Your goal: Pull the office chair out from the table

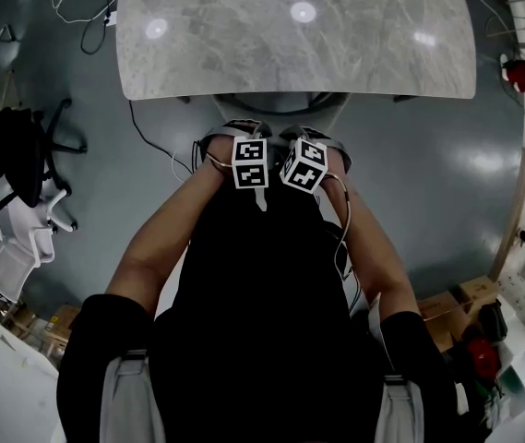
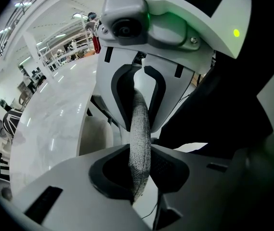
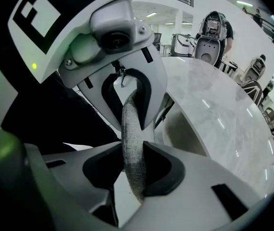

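The office chair sits right in front of me, almost wholly hidden under my arms in the head view. Its grey woven back rim (image 2: 139, 129) (image 3: 131, 129) runs between both pairs of jaws. My left gripper (image 1: 244, 135) (image 2: 139, 170) is shut on this rim. My right gripper (image 1: 310, 137) (image 3: 134, 170) is shut on it too, close beside the left and facing it. Both point steeply down. The marble table (image 1: 290, 44) (image 2: 55, 114) (image 3: 214, 105) lies just beyond them, on a pale pedestal (image 1: 280, 104).
A black office chair (image 1: 17, 150) and a white one (image 1: 22, 243) stand at the left. Cables (image 1: 151, 137) trail over the grey floor near the table. Cardboard boxes (image 1: 447, 307) and shelving fill the right side. More chairs (image 3: 214, 37) stand past the table's far end.
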`<state>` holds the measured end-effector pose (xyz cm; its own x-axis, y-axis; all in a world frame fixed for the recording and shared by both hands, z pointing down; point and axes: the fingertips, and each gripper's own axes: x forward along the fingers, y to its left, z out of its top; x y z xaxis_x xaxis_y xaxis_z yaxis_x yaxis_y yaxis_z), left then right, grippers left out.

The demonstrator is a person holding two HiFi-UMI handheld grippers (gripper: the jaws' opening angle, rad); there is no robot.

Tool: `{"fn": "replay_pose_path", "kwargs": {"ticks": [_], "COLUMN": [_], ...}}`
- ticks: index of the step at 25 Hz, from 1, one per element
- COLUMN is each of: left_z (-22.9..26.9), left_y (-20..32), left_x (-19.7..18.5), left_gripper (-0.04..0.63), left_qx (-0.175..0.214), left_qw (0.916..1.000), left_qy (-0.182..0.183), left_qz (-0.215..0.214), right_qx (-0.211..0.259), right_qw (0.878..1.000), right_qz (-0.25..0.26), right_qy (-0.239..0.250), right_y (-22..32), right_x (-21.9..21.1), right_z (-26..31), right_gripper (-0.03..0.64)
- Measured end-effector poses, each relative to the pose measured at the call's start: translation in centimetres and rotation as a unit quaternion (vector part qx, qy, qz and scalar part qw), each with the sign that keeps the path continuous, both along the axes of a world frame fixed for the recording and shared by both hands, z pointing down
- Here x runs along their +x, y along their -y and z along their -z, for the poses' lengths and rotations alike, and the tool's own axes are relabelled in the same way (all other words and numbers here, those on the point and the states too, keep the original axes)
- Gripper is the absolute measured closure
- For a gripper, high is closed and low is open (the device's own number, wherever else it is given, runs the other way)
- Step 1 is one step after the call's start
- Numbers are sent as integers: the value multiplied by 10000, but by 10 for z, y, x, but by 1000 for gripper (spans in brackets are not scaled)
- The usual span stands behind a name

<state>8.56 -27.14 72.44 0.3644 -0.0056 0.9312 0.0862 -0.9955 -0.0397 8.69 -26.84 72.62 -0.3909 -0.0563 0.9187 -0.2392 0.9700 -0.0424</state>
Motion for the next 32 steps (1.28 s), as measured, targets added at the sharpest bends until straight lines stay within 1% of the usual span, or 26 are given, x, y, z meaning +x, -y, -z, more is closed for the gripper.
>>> {"fn": "replay_pose_path", "kwargs": {"ticks": [10,25,29,32], "left_z": [0,3,4,5], "left_y": [-12,-11,-10,-11], "left_x": [-2,2,3,6], "left_gripper": [503,505,504,505], "left_qx": [-92,-138,-121,-157], "left_qw": [9999,9995,9994,9993], "left_qy": [38,153,126,120], "left_qz": [81,234,292,326], "right_qx": [-131,-149,-110,-239], "right_qw": [9999,9998,9999,9997], "right_qz": [-66,-93,-113,-63], "right_qy": [60,60,44,43], "right_y": [-12,-10,-7,-10], "right_x": [-1,3,5,8], "right_z": [0,3,2,3], "right_gripper": [503,505,506,505]}}
